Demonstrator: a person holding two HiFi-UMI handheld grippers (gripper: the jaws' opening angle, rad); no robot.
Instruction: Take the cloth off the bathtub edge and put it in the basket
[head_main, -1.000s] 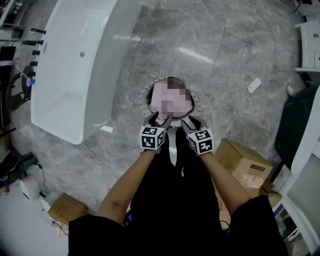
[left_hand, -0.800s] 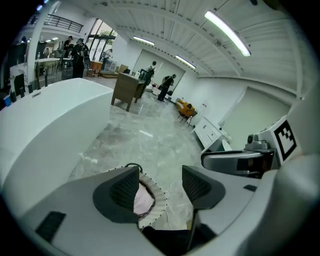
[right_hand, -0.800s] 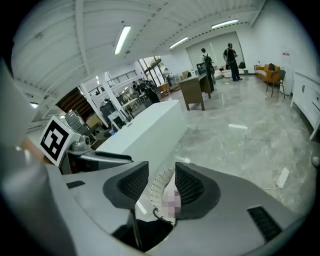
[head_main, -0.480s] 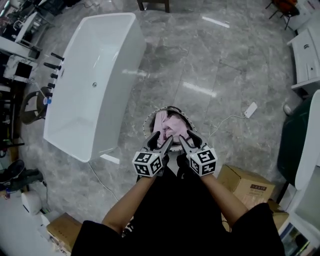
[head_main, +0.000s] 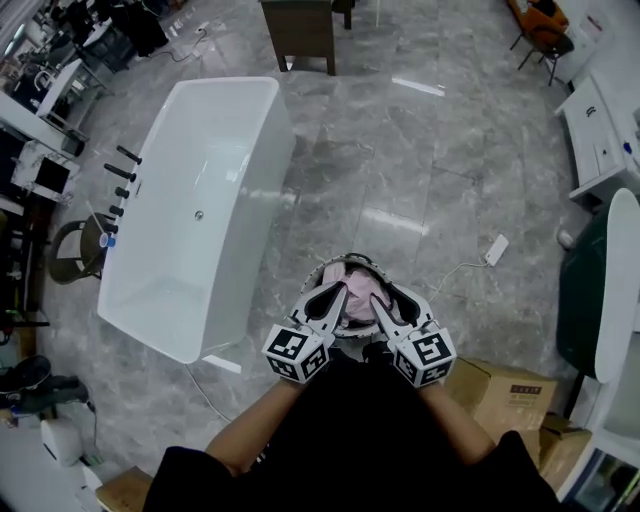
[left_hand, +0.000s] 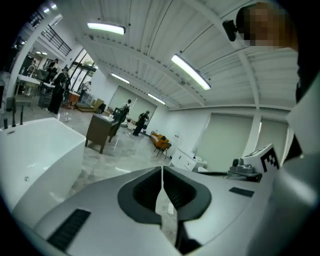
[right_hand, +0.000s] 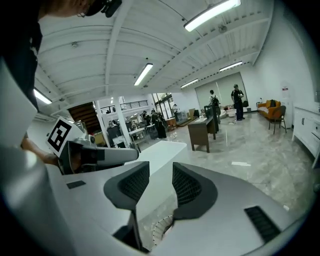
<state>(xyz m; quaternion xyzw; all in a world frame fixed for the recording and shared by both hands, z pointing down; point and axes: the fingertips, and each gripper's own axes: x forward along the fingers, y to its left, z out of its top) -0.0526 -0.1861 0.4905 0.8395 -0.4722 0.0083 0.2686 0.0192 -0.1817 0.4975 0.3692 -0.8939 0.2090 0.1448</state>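
Note:
The pink cloth (head_main: 358, 292) lies bunched inside the round basket (head_main: 326, 267) on the grey floor, just ahead of the person's feet. Both grippers hang over the basket's near rim. My left gripper (head_main: 338, 290) is closing; in the left gripper view its pads (left_hand: 150, 192) meet with nothing between them. My right gripper (head_main: 376, 290) stands open, with a clear gap between its pads (right_hand: 135, 185) and nothing held. The white bathtub (head_main: 200, 210) stands apart at the left, and its edge is bare. A bit of the basket rim (right_hand: 159, 227) shows below the right jaws.
Black tap fittings (head_main: 118, 190) line the tub's left side. A dark wooden desk (head_main: 298, 30) stands at the far end. A white power strip (head_main: 495, 250) with its cord lies right of the basket. Cardboard boxes (head_main: 500, 395) sit at the near right, and white cabinets (head_main: 600, 130) beyond.
Both grippers have drawn back from over the cloth toward the person's body. The left jaws have gone from wide open to closed. The head view now takes in more of the room.

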